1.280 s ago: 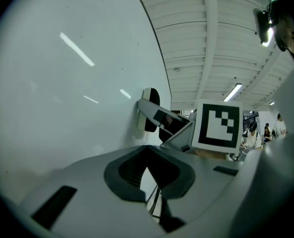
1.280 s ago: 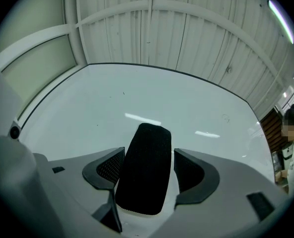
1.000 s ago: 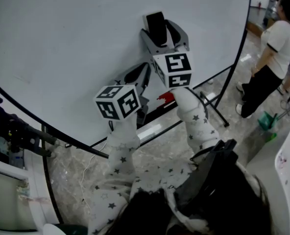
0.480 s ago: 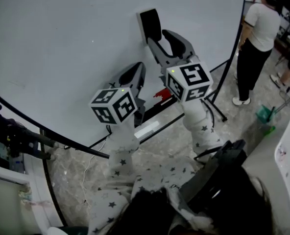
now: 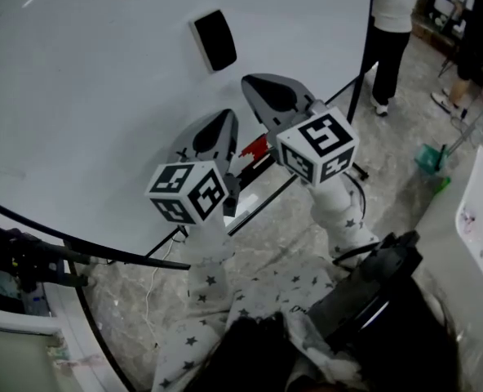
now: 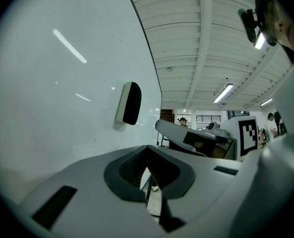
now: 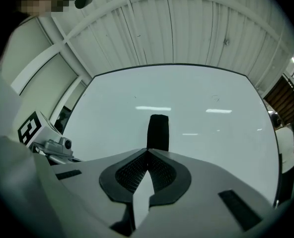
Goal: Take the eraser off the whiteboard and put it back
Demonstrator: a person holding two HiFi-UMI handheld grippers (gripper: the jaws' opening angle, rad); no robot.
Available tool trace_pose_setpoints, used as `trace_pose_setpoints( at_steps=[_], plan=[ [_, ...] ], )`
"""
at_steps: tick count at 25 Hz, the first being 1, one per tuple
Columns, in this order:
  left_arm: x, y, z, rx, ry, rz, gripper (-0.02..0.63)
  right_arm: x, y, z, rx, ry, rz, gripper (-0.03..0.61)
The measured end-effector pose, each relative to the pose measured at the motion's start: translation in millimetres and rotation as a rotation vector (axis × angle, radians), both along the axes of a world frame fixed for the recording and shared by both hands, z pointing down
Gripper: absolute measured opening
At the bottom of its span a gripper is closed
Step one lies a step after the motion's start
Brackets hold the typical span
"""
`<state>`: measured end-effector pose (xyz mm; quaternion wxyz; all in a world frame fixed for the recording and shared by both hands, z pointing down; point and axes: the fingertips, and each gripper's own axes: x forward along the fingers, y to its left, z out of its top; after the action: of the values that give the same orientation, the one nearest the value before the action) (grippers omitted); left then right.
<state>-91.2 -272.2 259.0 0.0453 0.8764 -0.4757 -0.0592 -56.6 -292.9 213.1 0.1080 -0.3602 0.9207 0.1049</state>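
The black eraser (image 5: 215,39) sticks flat on the whiteboard (image 5: 78,96), and neither gripper touches it. My right gripper (image 5: 254,84) is below and to the right of it, a short way off the board. Its jaws are closing onto each other and meet at the tips with nothing between them. In the right gripper view the eraser (image 7: 158,131) stands upright just beyond the shut right gripper (image 7: 148,151). My left gripper (image 5: 221,119) is lower and further left, also shut and empty. In the left gripper view the eraser (image 6: 129,103) is up and left of the left gripper (image 6: 147,148).
A red marker (image 5: 254,147) lies on the board's tray. The stand's dark legs (image 5: 357,88) reach the stone floor. People (image 5: 392,6) stand at the upper right near a green dustpan (image 5: 429,160). A white table (image 5: 478,219) is at the right and a black bag (image 5: 380,300) is below.
The right gripper's open jaws were around the eraser. They let go, drew back down and right, and closed. The eraser stays on the board. The left gripper shifted slightly.
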Motion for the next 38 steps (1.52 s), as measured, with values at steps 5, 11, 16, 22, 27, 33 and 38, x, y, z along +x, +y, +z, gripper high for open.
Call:
trace_pose_setpoints(
  at_steps=[5, 11, 16, 22, 27, 33, 38],
  plan=[
    [10, 3, 7, -0.02, 0.021, 0.03, 0.002, 13, 5, 16, -0.06, 0.008, -0.011, 0.007],
    [22, 17, 15, -0.031, 0.005, 0.068, 0.002, 25, 15, 33, -0.114, 0.02, -0.006, 0.006],
    [29, 21, 24, -0.046, 0.006, 0.085, 0.002, 33, 24, 46, -0.162, 0.016, -0.015, 0.007],
    [35, 27, 31, -0.054, 0.004, 0.103, 0.002, 34, 31, 56, -0.189, 0.028, -0.028, 0.007],
    [39, 29, 33, -0.064, 0.009, 0.111, 0.002, 34, 34, 56, -0.198, 0.021, -0.045, 0.006],
    [35, 28, 33, -0.057, 0.007, 0.104, 0.002, 31, 31, 60, -0.201, 0.022, -0.048, 0.006],
    [37, 27, 34, -0.059, 0.004, 0.103, 0.002, 33, 29, 62, -0.206, 0.021, -0.049, 0.007]
  ],
)
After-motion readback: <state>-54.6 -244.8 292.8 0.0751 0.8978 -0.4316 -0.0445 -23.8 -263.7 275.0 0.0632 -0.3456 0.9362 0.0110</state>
